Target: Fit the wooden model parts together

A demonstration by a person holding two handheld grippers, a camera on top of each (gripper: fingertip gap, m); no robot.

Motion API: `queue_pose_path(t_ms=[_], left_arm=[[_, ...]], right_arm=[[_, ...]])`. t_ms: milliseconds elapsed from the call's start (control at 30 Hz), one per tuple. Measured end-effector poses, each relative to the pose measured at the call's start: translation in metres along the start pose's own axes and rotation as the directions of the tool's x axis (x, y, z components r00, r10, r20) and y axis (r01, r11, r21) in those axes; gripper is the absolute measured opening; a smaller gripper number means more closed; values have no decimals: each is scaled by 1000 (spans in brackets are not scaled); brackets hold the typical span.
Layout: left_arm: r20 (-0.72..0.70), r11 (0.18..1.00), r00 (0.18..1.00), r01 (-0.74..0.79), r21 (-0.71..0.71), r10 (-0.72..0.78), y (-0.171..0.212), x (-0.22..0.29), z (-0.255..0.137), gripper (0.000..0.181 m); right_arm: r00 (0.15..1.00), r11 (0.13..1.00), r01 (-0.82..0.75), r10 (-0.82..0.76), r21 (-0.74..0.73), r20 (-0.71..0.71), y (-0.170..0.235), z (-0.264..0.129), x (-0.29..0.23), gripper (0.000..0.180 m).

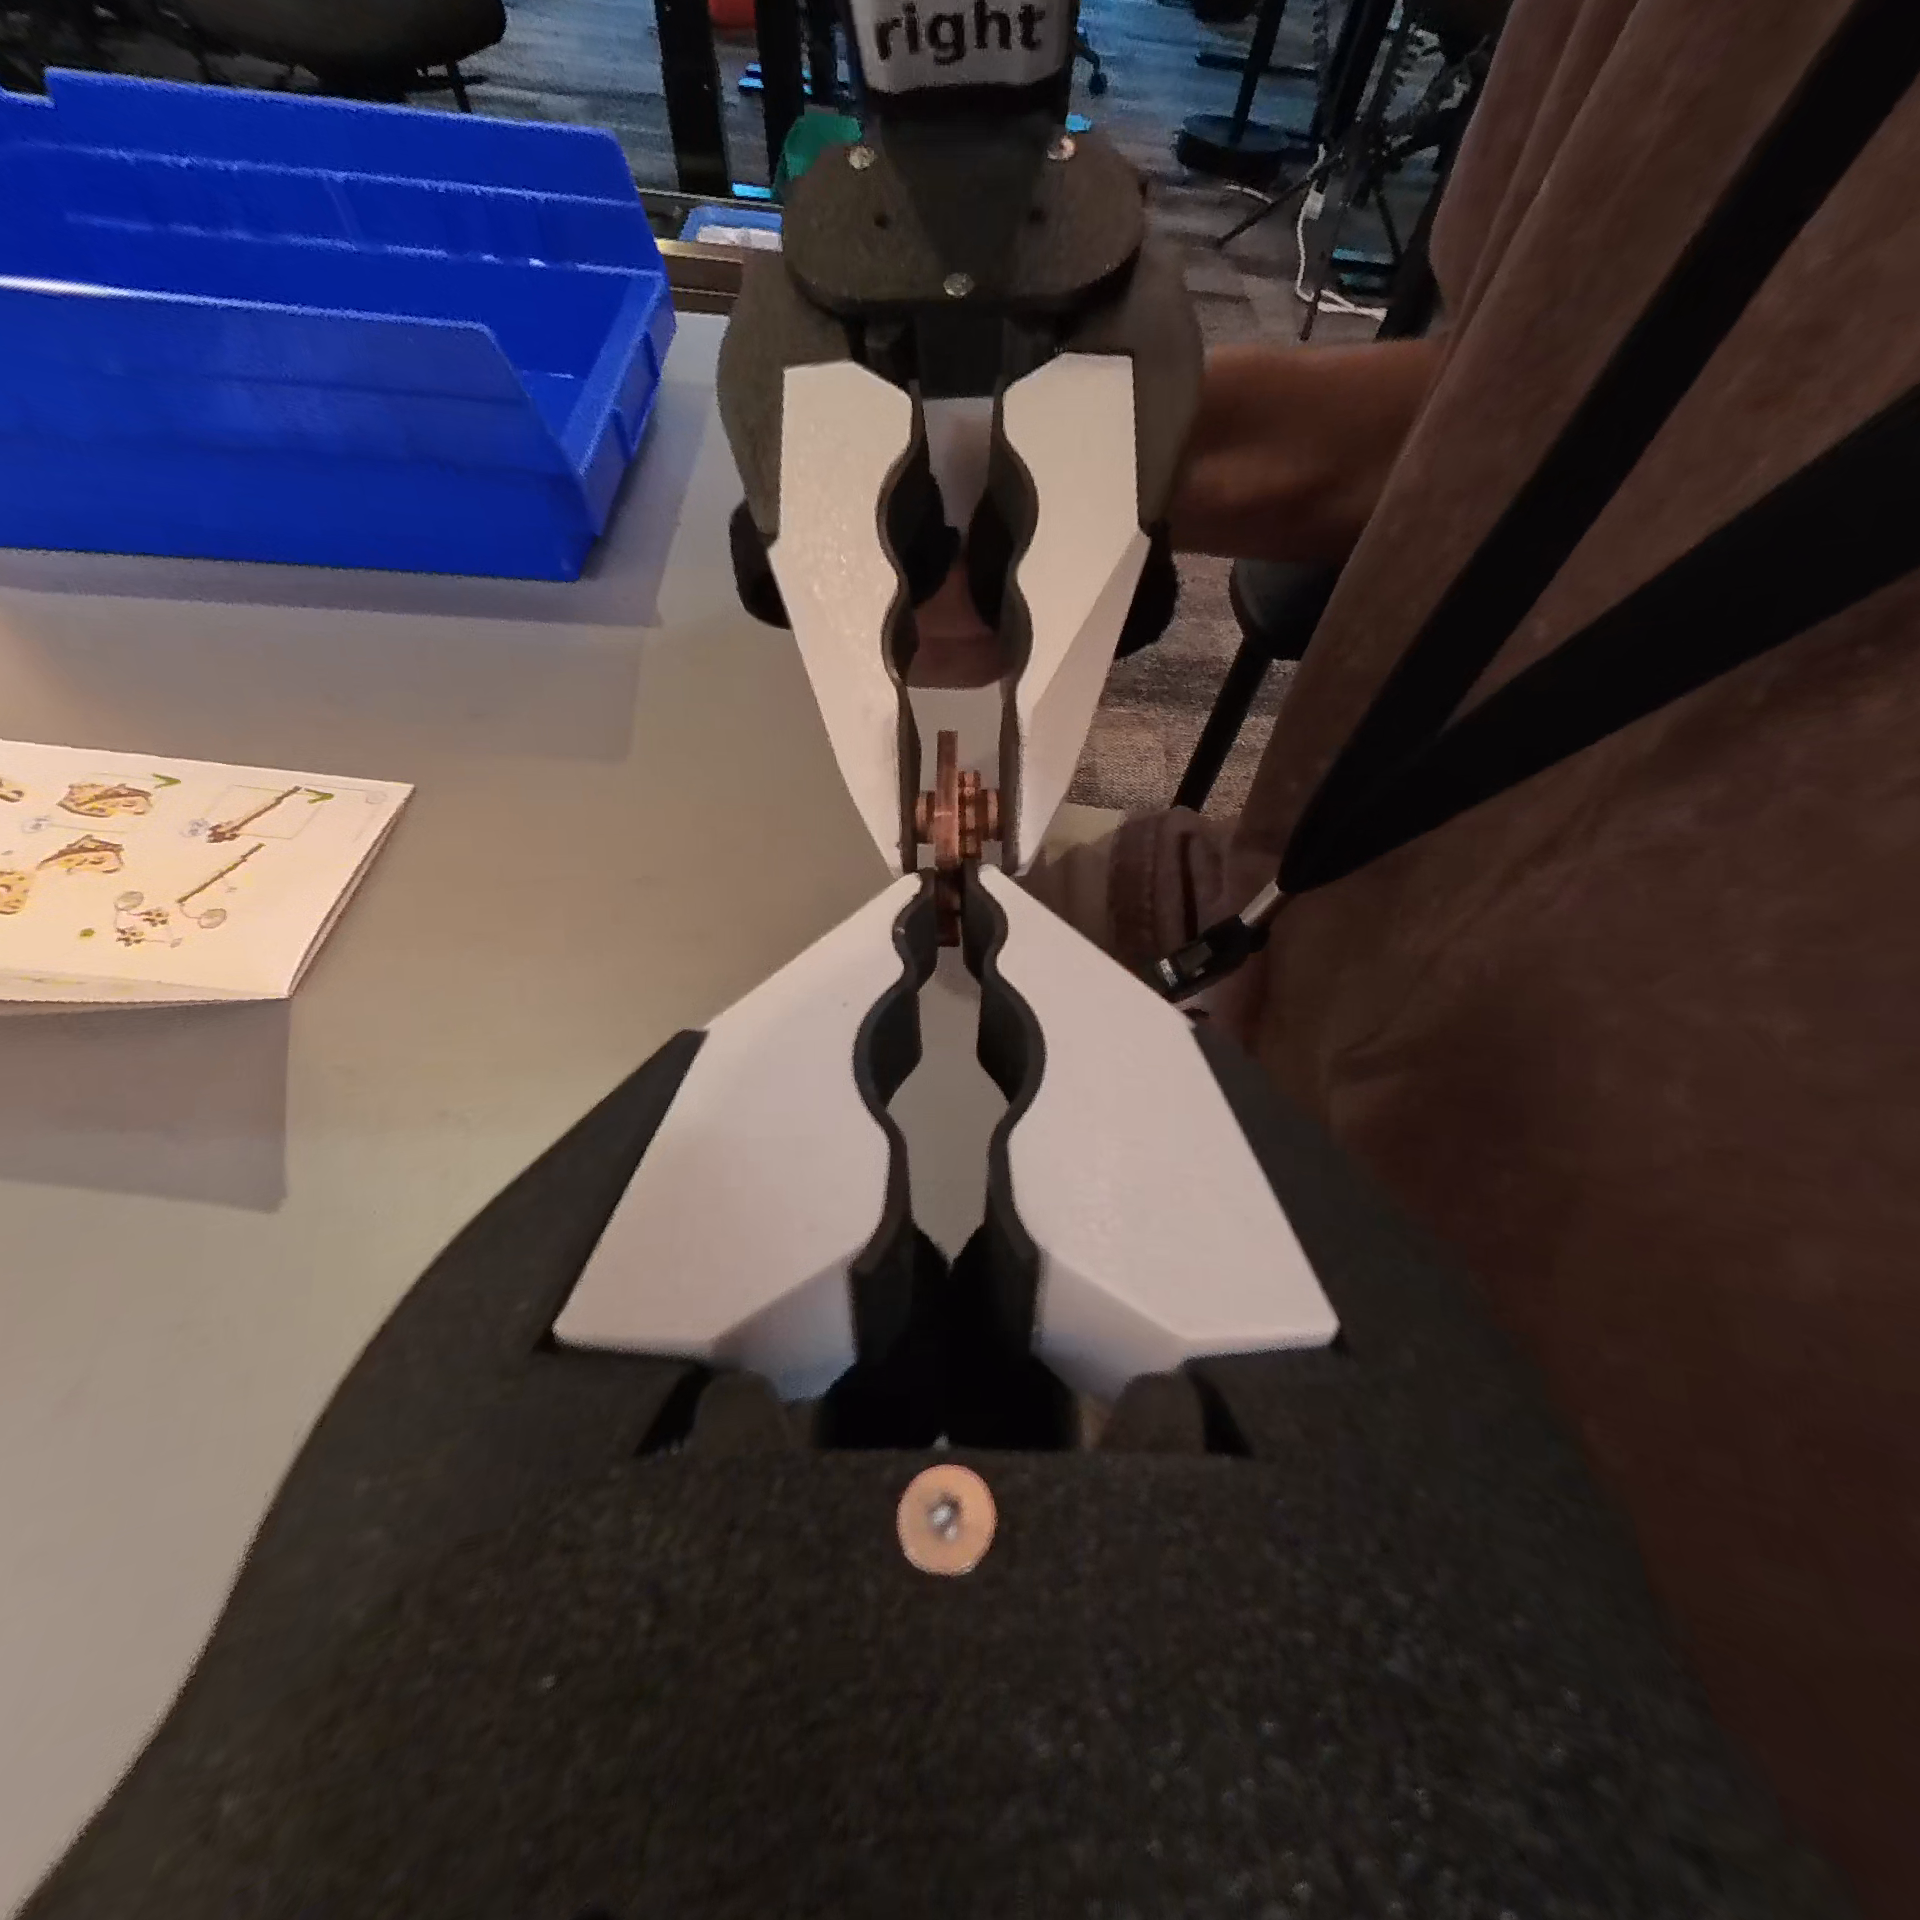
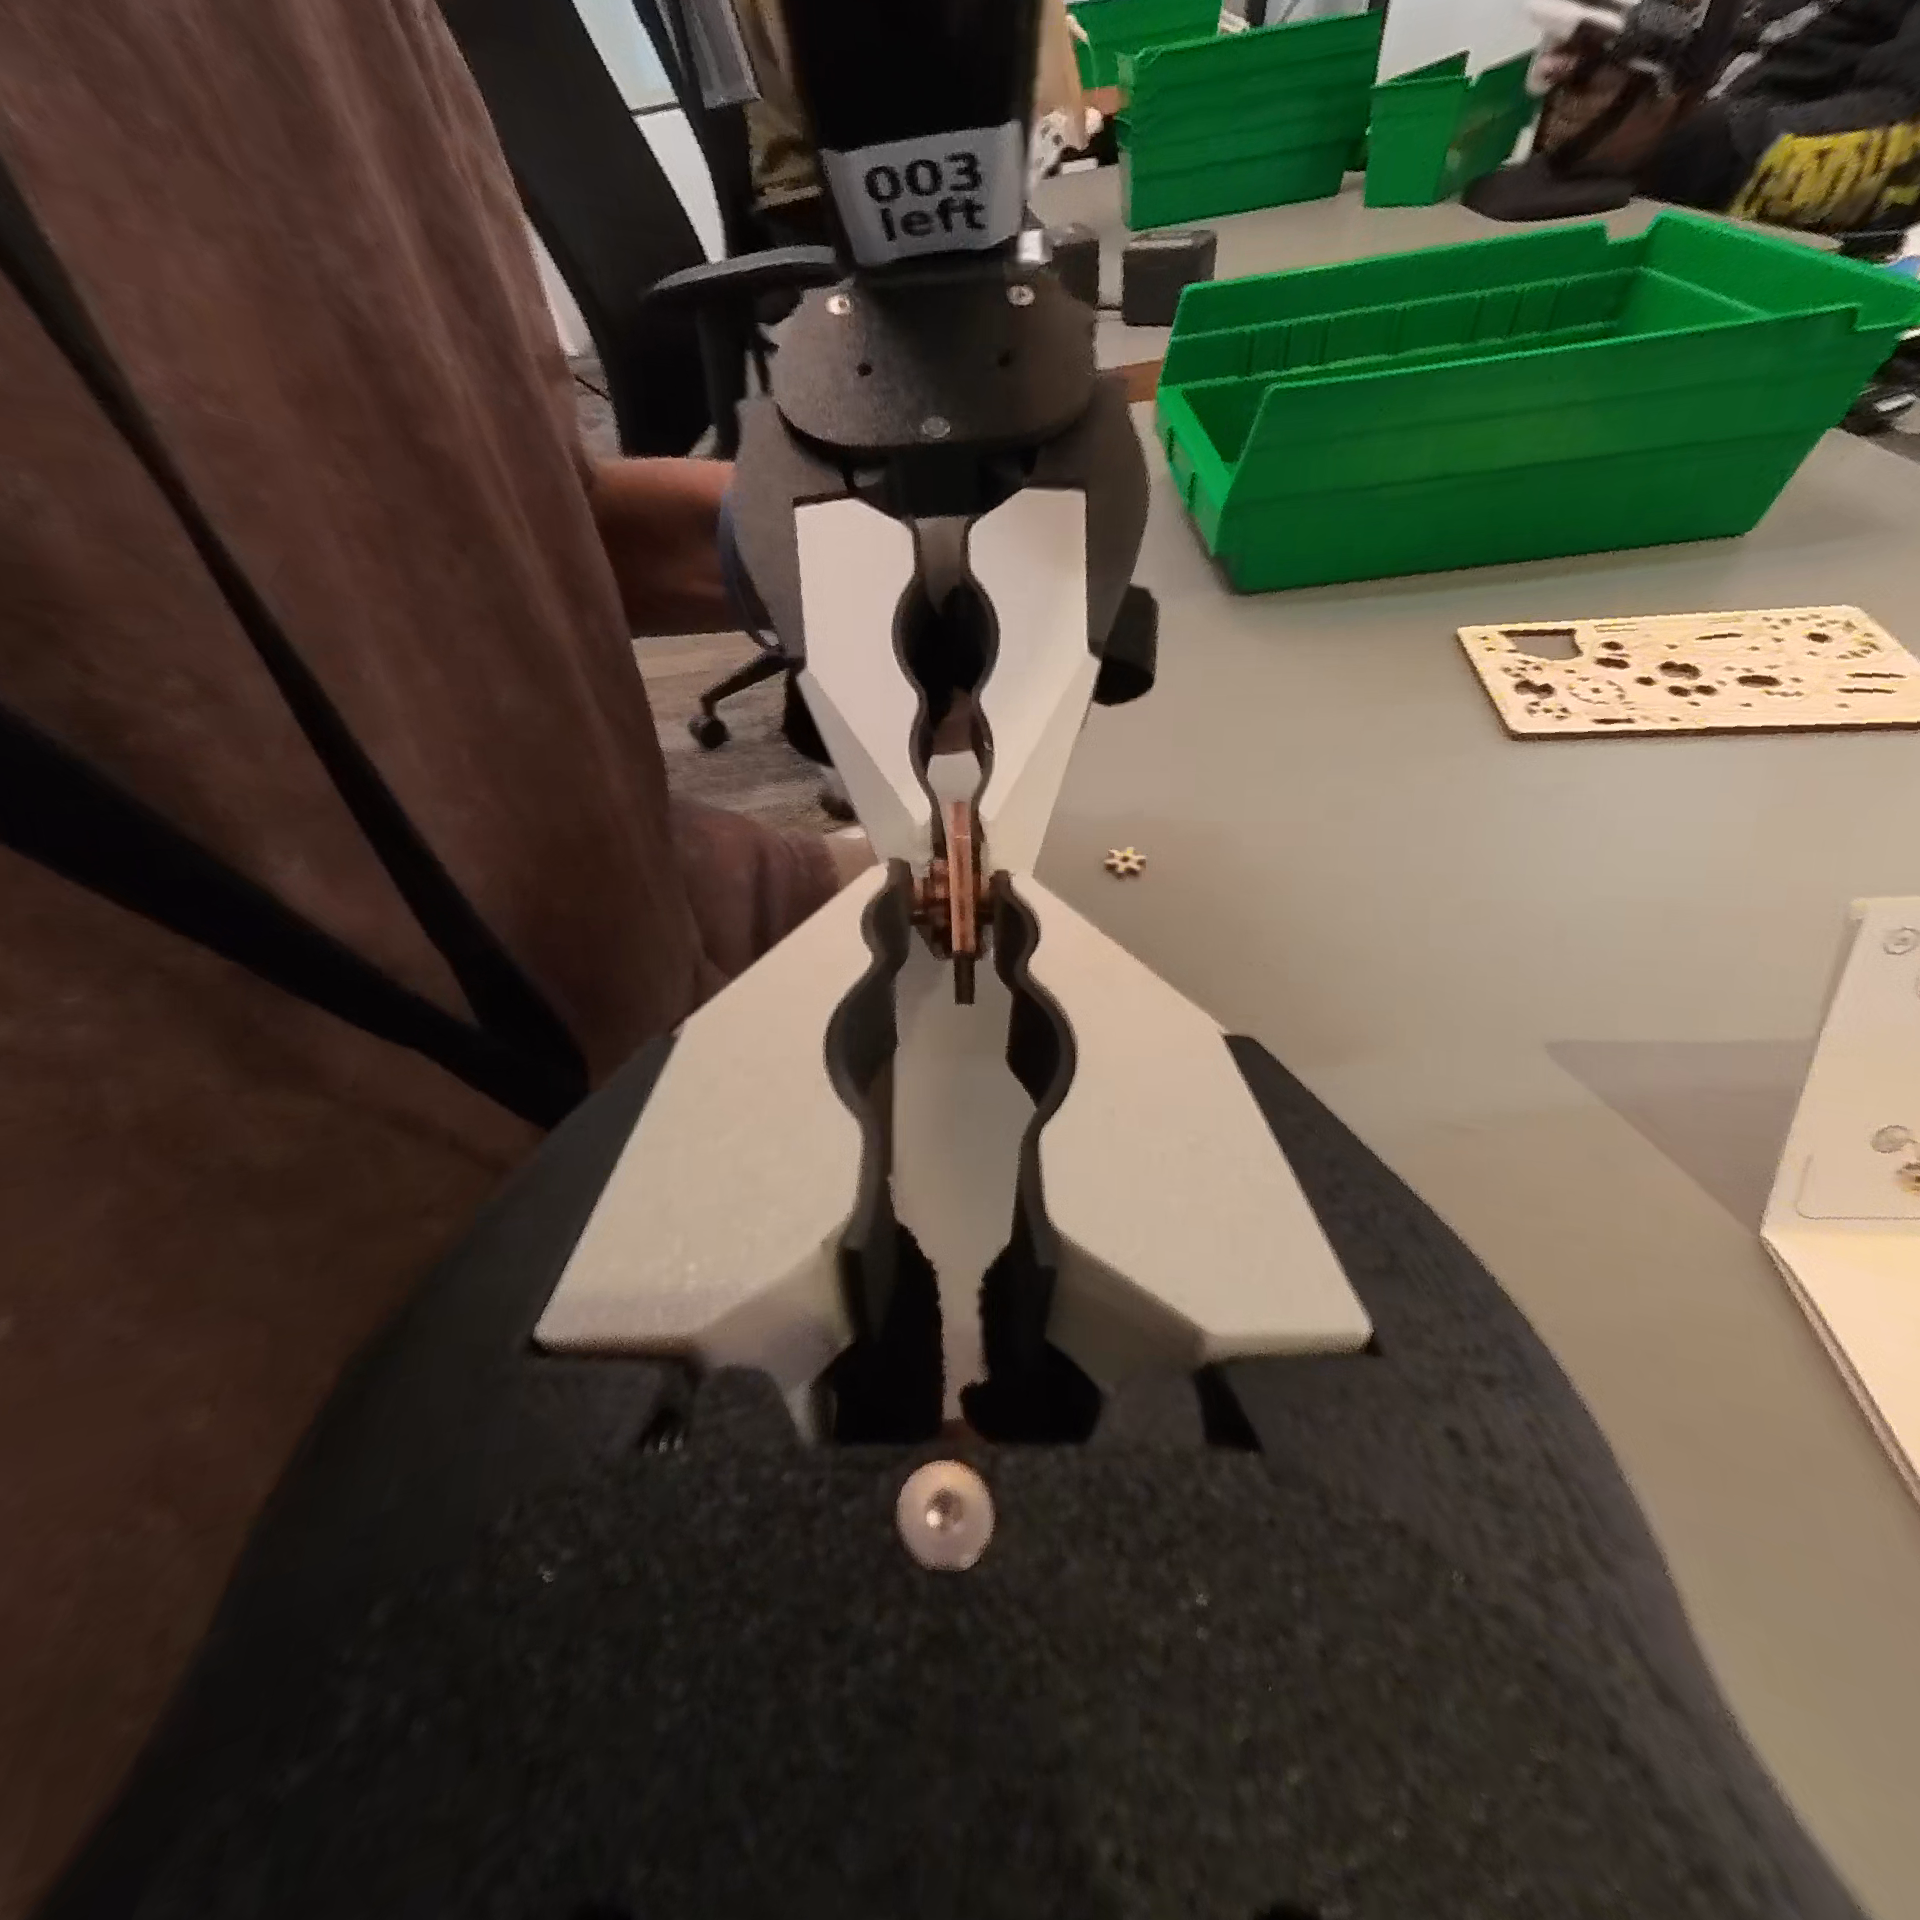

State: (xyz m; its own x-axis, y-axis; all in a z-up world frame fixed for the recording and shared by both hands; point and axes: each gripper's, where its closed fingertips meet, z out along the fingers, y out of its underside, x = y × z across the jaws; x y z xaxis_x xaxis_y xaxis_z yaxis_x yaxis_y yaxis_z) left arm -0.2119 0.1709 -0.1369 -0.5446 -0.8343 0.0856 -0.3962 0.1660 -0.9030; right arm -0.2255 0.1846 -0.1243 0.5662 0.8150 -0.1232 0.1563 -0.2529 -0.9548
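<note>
- Both grippers met tip to tip above the table's near edge, close to my body.
- Left gripper (image 1: pixel 943 902) was clenched on a thin wooden piece (image 1: pixel 945 914), held edge-on between its tips.
- Right gripper (image 2: pixel 958 906) was clenched on a small gear stack (image 2: pixel 940 906), pressed between its pads.
- In my left wrist view the right gripper (image 1: pixel 952 831) pointed straight back at me, and the stack (image 1: pixel 961 816) touched the thin piece.
- In my right wrist view the left gripper (image 2: pixel 961 831) came from the far side, and the thin piece (image 2: pixel 966 883) ran through the stack.
- On the grey table (image 1: pixel 499 1091), a blue bin (image 1: pixel 312 395) sat toward the far left, with an instruction booklet (image 1: pixel 177 883) nearer.
- Toward the far right stood a green bin (image 2: pixel 1507 416); a punched wooden sheet (image 2: pixel 1694 675) lay in front of it.
- One loose small gear (image 2: pixel 1124 860) lay on the table just right of the gripper tips.
</note>
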Motion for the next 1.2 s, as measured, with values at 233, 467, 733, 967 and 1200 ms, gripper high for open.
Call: queue_pose_path(t_ms=[233, 467, 733, 967, 1200], left_arm=[[-12, 998, 998, 67, 21, -67, 1, -4, -1, 1], [-17, 988, 989, 147, 35, -147, 5, -13, -4, 0], [3, 984, 985, 171, 41, -172, 6, -18, -4, 1], [19, 976, 977, 213, 42, -213, 9, -23, -3, 1], [6, 876, 881, 469, 116, -472, 10, -42, -2, 1]], right_arm=[[1000, 998, -15, 16, 55, -19, -1, -1, 5, 15], [996, 995, -60, 64, 79, -58, -3, -4, 16, 23], [993, 996, -61, 67, 65, -97, 1, -4, 22, 20], [987, 995, -86, 92, 54, -129, 4, -2, 28, 16], [961, 980, -174, 190, 92, -203, 6, -10, 49, 25]])
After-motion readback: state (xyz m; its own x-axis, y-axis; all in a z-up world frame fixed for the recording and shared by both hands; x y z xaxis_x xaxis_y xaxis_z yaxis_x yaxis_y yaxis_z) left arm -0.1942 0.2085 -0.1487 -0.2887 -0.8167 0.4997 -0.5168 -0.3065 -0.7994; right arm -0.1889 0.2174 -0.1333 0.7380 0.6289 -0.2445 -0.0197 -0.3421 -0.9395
